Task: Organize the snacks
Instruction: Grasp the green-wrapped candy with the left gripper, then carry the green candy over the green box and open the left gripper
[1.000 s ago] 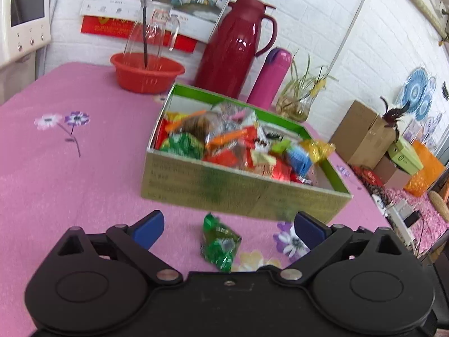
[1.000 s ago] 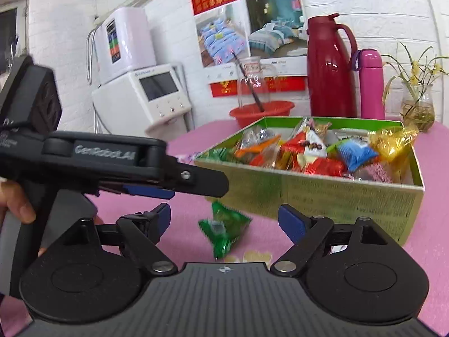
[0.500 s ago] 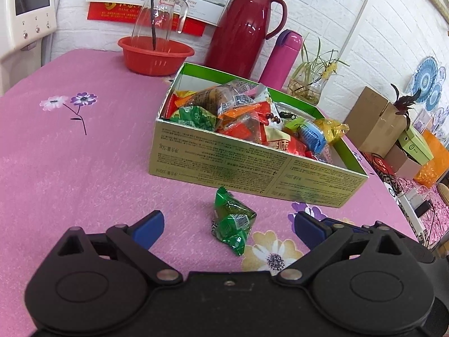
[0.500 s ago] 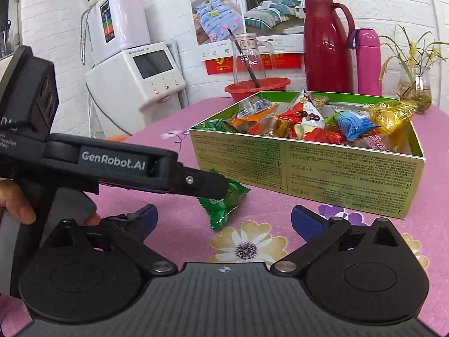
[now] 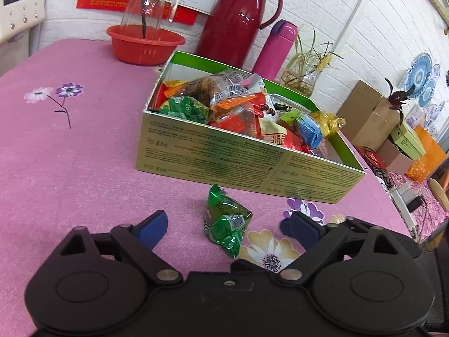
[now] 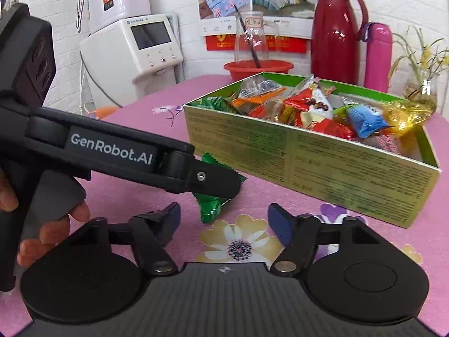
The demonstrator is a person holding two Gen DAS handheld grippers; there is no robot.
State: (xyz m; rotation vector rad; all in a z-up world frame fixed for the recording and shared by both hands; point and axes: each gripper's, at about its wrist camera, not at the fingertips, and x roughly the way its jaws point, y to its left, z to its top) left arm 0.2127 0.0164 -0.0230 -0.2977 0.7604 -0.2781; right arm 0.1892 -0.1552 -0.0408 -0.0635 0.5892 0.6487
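Observation:
A green-wrapped snack (image 5: 226, 221) lies on the pink flowered tablecloth, just in front of the green cardboard box (image 5: 224, 163) heaped with mixed snacks. My left gripper (image 5: 224, 223) straddles it, blue pads on either side with gaps to the wrapper, and its jaws are closing. In the right wrist view, one of the left gripper's fingers (image 6: 216, 181) covers the top of the green snack (image 6: 210, 210), beside the box (image 6: 322, 163). My right gripper (image 6: 223, 216) is open, low over the cloth just behind the snack. A person's hand (image 6: 50, 230) holds the left gripper.
Behind the box stand a red bowl (image 5: 144, 43) with a glass jar, a dark red jug (image 5: 238, 19), a pink bottle (image 5: 276, 46) and a plant in a vase (image 5: 306, 78). A white appliance (image 6: 132, 53) stands left of the table; cardboard boxes (image 5: 367, 115) lie beyond its right edge.
The left gripper's pads have drawn inward toward the green snack. Both views have closed in on the snack and box. The left gripper's finger now overlaps the snack in the right view.

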